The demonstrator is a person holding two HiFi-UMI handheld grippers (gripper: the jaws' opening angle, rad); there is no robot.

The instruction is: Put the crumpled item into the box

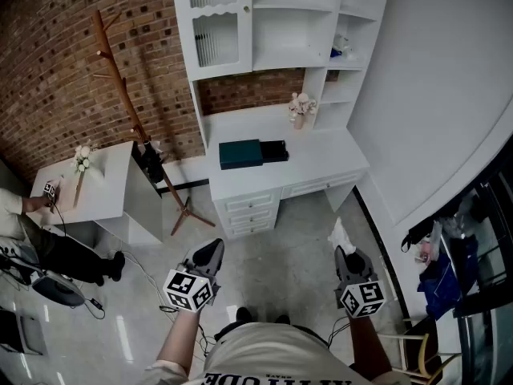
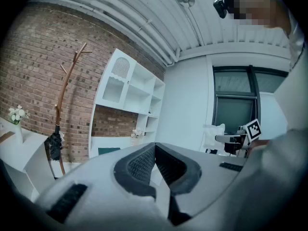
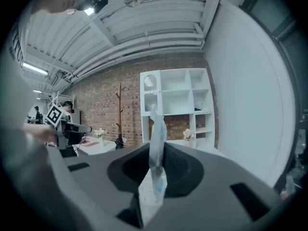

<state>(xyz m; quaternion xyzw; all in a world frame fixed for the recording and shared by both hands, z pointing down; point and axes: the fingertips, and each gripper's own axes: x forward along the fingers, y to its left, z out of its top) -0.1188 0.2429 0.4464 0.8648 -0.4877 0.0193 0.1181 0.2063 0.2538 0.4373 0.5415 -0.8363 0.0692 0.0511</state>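
Out in front of your chest, above the grey floor (image 1: 296, 247), you're holding both tongs side by side and well apart. Each is pointing ahead toward the furniture and tipping only slightly nose-down.

Your left forearm (image 1: 180, 339) is reaching forward and a little inward, carrying the left gripper (image 1: 213, 249). Its jaws are meeting at the tips with nothing between them.

Your right forearm (image 1: 365, 347) is running straight ahead, carrying the right gripper (image 1: 341, 252). Its jaws are standing narrow and pinching the crumpled item (image 1: 340, 235), a white, thin, wrinkled piece. The piece is sticking up and forward past the jaw tips, and its lower end is hanging down between the pads.

The box (image 1: 240, 153), dark teal, is sitting on the white desk (image 1: 321, 163) under the shelf unit. It is well ahead of both tongs and nearer your left one's line. A black piece (image 1: 275, 151) is lying just beside it on its right. I cannot tell whether the two are touching.

The crumpled item is up in the air in your right tongs, well apart from the box.
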